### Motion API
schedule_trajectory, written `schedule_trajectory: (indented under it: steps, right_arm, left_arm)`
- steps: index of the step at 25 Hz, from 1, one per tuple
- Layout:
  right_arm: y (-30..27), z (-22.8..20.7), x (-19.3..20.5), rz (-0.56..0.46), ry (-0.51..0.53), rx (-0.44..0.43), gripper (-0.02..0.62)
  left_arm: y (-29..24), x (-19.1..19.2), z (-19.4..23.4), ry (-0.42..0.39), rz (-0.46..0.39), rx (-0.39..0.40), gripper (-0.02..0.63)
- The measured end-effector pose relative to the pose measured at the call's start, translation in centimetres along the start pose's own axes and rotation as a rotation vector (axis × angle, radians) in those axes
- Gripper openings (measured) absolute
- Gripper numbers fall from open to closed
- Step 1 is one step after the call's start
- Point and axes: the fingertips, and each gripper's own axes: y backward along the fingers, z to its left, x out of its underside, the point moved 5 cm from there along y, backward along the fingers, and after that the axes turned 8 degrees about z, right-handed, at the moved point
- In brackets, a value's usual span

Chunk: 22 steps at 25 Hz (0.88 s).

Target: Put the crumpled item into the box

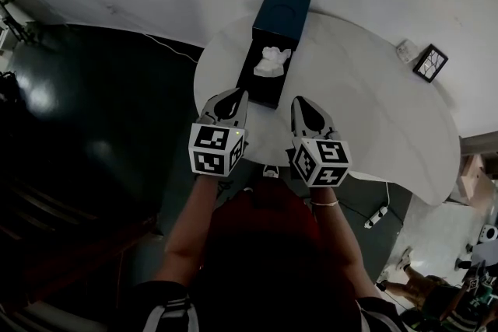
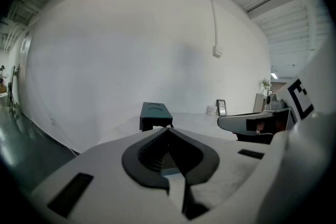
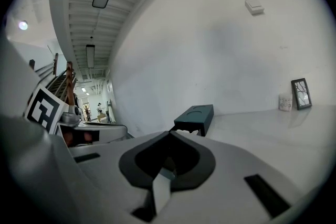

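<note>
Crumpled item (image 1: 272, 61) sits in box (image 1: 282, 8), plain only from head view.

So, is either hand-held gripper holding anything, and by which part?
Nothing is held. The left hand-held gripper and right hand-held gripper are both shut and empty; the crumpled paper lies in the open box.

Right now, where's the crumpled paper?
Head view: the crumpled paper lies on the black open section of the dark box, on the white table, just beyond the left gripper and right gripper, touching neither.
</note>
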Motion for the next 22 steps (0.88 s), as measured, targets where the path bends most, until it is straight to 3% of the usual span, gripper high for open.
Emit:
schedule_trajectory:
  steps: [22]
  right_arm:
    - [4.1,4.1,1.5,-0.021,0.060,0.009,0.014]
  left_arm:
    - [5.8,1.5,-1.3,-0.008,-0.053,0.006,0.023]
